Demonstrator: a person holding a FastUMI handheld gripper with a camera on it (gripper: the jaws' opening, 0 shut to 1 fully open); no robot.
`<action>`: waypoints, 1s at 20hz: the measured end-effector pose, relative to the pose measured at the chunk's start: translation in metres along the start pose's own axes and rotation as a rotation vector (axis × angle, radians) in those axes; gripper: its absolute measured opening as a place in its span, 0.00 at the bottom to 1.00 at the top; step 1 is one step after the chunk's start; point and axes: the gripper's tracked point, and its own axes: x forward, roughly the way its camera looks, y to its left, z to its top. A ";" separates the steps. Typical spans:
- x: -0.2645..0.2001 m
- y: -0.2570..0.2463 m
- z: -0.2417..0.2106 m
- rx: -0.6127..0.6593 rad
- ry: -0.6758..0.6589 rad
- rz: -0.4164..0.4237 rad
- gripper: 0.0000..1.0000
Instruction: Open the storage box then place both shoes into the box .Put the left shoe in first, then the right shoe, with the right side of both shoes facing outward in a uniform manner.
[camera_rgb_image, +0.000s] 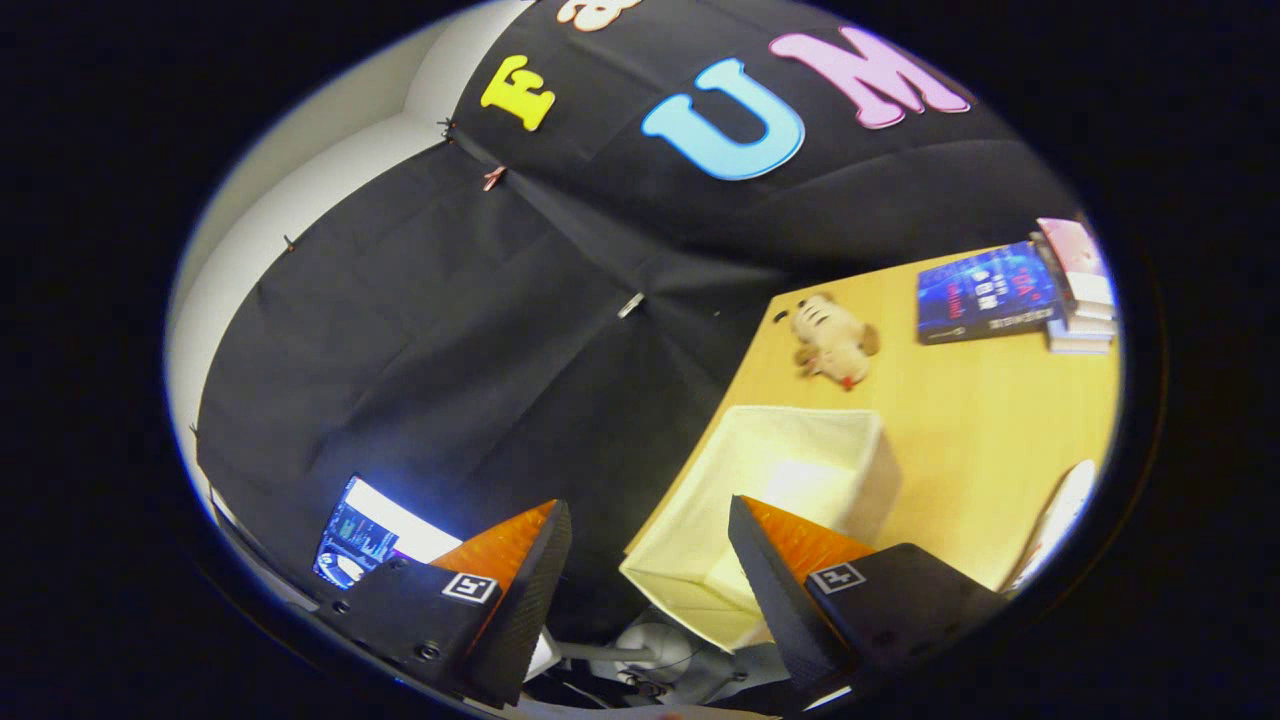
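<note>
Nearest the camera, the gripper (650, 570) hangs released, its two fingers spread wide with nothing between them. It is tilted, so the scene looks rolled to one side.

Just ahead of the right-hand finger sits the storage box (690, 575), one pale fabric bin at the corner of the wooden table (980, 440). Its top looks already open and its inside looks bare as far as can be seen. The box runs longways away from the fingers, toward the far side of the table. The near end hangs close to the table's edge, partly hidden behind the finger.

Beyond the box lies one small plush toy (832, 342), well apart from it. Farther off rests one stack of books (1080, 290), with one blue book (988, 295) lying flat beside it.

A pale curved object (1058, 520) beside the box may be a shoe, though this cannot be told for sure. So the count of shoes is uncertain. One lit screen (360, 535) glows off the table, beyond the left-hand finger.
</note>
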 end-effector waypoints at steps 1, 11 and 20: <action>-0.013 -0.015 0.007 -0.003 -0.026 -0.042 0.97; -0.123 -0.223 0.011 -0.038 0.014 -0.613 0.97; -0.136 -0.351 -0.084 0.071 0.256 -0.832 0.83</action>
